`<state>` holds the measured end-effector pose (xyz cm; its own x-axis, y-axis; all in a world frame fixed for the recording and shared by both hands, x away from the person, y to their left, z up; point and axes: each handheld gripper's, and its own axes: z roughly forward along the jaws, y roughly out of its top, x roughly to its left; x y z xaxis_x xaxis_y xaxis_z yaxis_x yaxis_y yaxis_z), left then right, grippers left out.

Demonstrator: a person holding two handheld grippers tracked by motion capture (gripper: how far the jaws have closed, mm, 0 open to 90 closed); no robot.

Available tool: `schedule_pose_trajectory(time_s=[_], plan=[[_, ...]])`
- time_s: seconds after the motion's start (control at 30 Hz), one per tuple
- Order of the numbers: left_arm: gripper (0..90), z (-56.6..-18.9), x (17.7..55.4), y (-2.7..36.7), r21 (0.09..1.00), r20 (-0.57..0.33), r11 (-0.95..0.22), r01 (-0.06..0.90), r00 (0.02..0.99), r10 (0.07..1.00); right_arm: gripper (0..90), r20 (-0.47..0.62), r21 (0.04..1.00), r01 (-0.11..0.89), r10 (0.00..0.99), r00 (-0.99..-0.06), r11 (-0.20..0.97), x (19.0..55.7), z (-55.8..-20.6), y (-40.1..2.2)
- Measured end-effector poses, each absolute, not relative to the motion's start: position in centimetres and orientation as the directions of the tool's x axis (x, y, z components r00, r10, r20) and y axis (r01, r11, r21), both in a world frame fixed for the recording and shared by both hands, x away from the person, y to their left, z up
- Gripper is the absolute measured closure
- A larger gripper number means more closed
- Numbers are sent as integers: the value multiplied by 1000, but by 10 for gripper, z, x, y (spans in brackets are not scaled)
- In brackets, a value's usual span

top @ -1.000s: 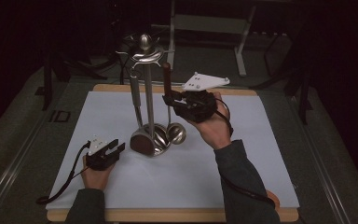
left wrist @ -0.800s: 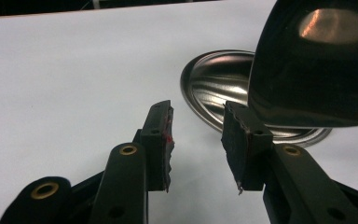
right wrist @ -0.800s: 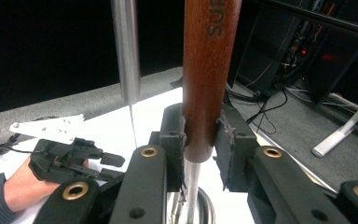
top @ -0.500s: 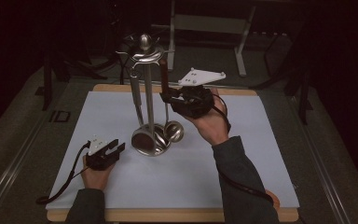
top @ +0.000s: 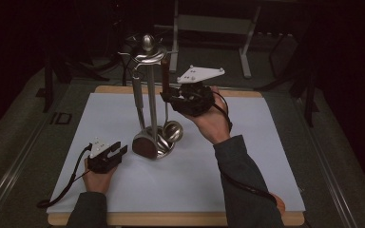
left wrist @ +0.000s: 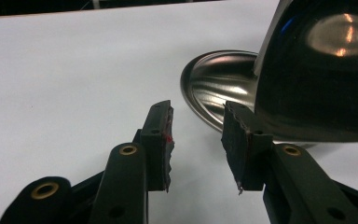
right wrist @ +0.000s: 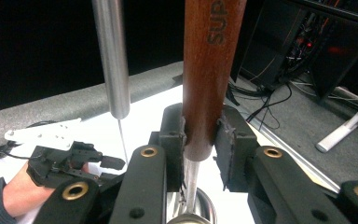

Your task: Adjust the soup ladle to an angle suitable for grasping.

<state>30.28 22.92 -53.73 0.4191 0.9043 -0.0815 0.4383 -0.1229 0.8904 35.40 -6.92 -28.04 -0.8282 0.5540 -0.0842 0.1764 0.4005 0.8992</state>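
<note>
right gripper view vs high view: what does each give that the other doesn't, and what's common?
Right gripper view alone: the pads of the right gripper pressed on the wooden handle, and letters printed on that wood.

High view alone: the top of the utensil stand where the utensils hang, its round base, the whole white mat and both forearms.

Shared: the wooden handle, a steel handle hanging beside it, the spoon bowl below, and the left gripper resting low on the mat.

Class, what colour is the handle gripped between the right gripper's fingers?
Reddish-brown wood handle, clearest in the right gripper view.
</note>
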Motion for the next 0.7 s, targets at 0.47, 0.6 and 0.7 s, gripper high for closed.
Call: schedule_pose_trajectory(time_s=[0.47, 0.6, 0.7], plan=[[628, -537, 303, 229, 891, -80, -124, 437, 419, 905, 731, -11, 916, 196, 509, -861, 351, 357, -288, -75], [628, -537, 303, 229, 891, -79, -125, 437, 420, 904, 721, 39, 927, 211, 478, -877, 311, 361, -292, -79], [627, -537, 303, 229, 891, -79, -125, 437, 420, 904, 717, 46, 931, 209, 470, -882, 300, 362, -294, -80]])
